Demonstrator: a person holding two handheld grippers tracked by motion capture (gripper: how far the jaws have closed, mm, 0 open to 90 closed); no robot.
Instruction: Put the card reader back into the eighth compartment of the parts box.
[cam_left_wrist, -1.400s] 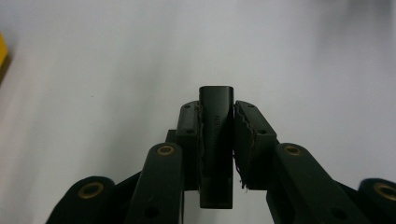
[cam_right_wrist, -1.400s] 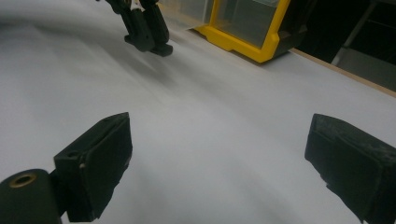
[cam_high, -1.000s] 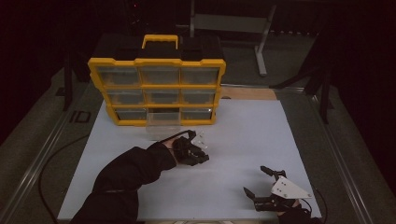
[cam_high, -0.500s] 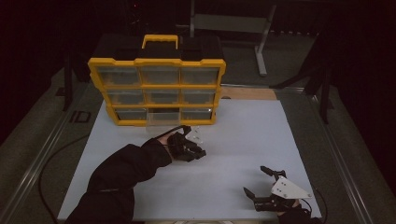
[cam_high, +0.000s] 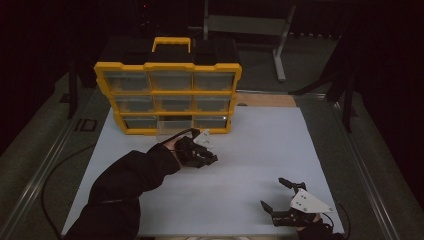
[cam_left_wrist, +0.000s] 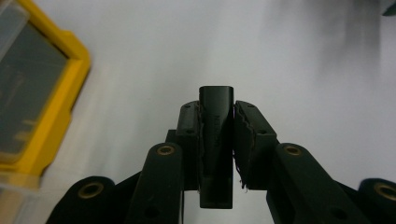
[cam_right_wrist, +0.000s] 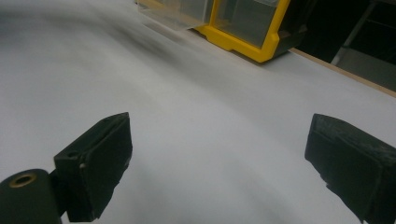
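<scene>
A yellow organiser (cam_high: 168, 97) with clear drawers stands upright at the far side of the white table (cam_high: 260, 145), its handle on top, and the middle drawer (cam_high: 172, 125) of its bottom row is pulled partway out toward me. Just in front of that drawer, the left gripper (cam_high: 207, 159) hangs over the table in a dark-sleeved hand, pointing right across the sheet. Its jaws are pressed in narrow around a small black part (cam_left_wrist: 215, 140), a slim block that sticks out past the fingertips (cam_left_wrist: 189, 121); from the left gripper view the organiser's yellow edge sits off to one side. Well apart, at the near right corner of the table, the right gripper (cam_high: 276, 196) rests low with its jaws spread wide and nothing between them, only bare white surface, and the organiser's corner shows far beyond in the right gripper view.
</scene>
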